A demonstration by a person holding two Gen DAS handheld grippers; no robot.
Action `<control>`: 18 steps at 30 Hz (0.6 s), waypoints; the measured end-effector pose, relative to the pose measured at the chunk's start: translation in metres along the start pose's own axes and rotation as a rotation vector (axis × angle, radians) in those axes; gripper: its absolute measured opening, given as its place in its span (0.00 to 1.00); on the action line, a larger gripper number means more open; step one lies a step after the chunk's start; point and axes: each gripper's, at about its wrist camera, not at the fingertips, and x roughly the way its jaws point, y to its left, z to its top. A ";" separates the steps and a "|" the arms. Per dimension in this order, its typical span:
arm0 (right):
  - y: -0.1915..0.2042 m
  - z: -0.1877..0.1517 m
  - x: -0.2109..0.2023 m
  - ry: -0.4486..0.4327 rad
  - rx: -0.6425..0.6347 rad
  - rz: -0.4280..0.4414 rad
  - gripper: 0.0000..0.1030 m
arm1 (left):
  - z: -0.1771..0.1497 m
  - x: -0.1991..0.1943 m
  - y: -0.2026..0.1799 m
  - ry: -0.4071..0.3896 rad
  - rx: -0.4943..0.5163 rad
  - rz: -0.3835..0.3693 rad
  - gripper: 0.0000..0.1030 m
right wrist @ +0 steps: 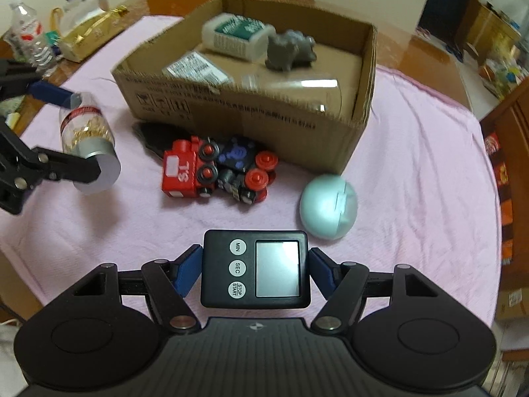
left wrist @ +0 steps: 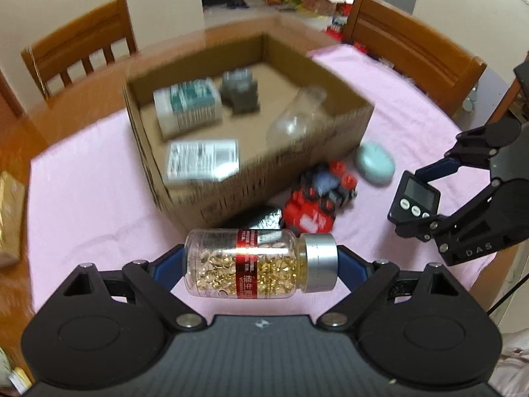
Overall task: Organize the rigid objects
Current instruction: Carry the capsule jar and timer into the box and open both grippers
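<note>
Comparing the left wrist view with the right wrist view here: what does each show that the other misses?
Left wrist only: the red label and full length of the clear capsule bottle with silver cap, and two wooden chairs.

Right wrist only: the face of the black digital timer with its three buttons readable, a crumpled clear plastic water bottle and a gold foil bag at far left.

Both: the open cardboard box holding a white green-labelled bottle and a grey figure, the red toy train, the pale green egg-shaped case, the pink cloth.
</note>
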 end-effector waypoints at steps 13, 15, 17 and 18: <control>-0.013 0.056 -0.049 -0.141 -0.102 -0.026 0.72 | 0.068 0.005 0.022 -0.162 -0.051 0.083 0.90; -0.016 0.065 -0.053 -0.165 -0.108 -0.031 0.72 | 0.070 0.013 0.026 -0.166 -0.076 0.092 0.90; -0.018 0.074 -0.054 -0.181 -0.107 -0.034 0.72 | 0.072 0.023 0.030 -0.168 -0.111 0.098 0.90; -0.019 0.078 -0.054 -0.186 -0.108 -0.035 0.72 | 0.072 0.028 0.032 -0.166 -0.131 0.106 0.90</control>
